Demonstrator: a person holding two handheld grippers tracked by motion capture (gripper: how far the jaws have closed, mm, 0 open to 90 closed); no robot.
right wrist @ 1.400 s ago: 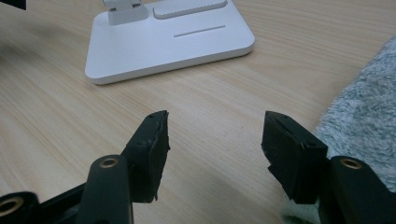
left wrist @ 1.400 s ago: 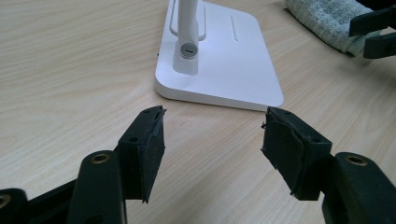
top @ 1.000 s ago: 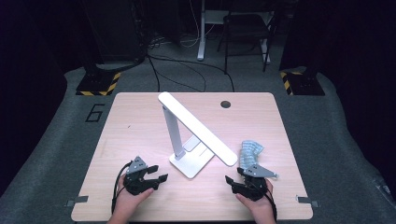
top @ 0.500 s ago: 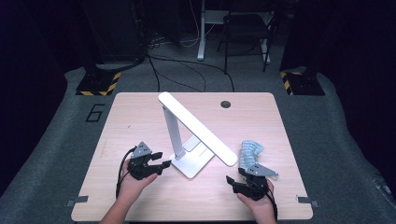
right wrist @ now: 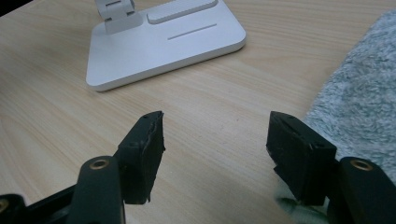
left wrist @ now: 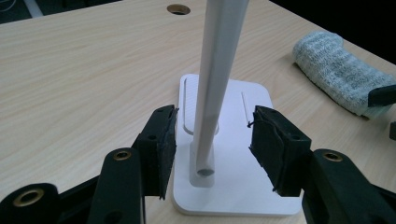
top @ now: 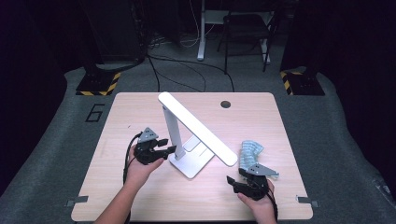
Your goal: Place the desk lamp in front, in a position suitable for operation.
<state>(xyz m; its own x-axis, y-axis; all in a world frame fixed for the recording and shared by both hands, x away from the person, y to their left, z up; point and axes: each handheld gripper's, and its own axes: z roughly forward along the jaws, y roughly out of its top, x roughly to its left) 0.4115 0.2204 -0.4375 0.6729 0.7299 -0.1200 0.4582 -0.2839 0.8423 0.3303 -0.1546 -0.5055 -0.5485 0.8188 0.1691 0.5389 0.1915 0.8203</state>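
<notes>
Standing near the middle of the light wooden desk (top: pixel 140 112), the white folding desk lamp (top: pixel 196 135) has its upright post between the spread left gripper (left wrist: pixel 212 140). The right gripper (right wrist: pixel 215 140), also spread, rests near the front edge, beside a grey-blue fuzzy cloth (top: pixel 250 154).

Left gripper (top: pixel 164 150) at lower left of centre in the high view, held in the left hand (top: pixel 140 167), forearm rising from the bottom edge and angled up to the right. Jaws spread wide, 2 black pads (left wrist: pixel 161 147) apart across the lower middle of the left gripper view. Right gripper (top: pixel 232 182) at lower right of the high view, gripped by the right hand (top: pixel 258 203), pointing left. Jaws parted wide in the right gripper view, nothing between them.
</notes>
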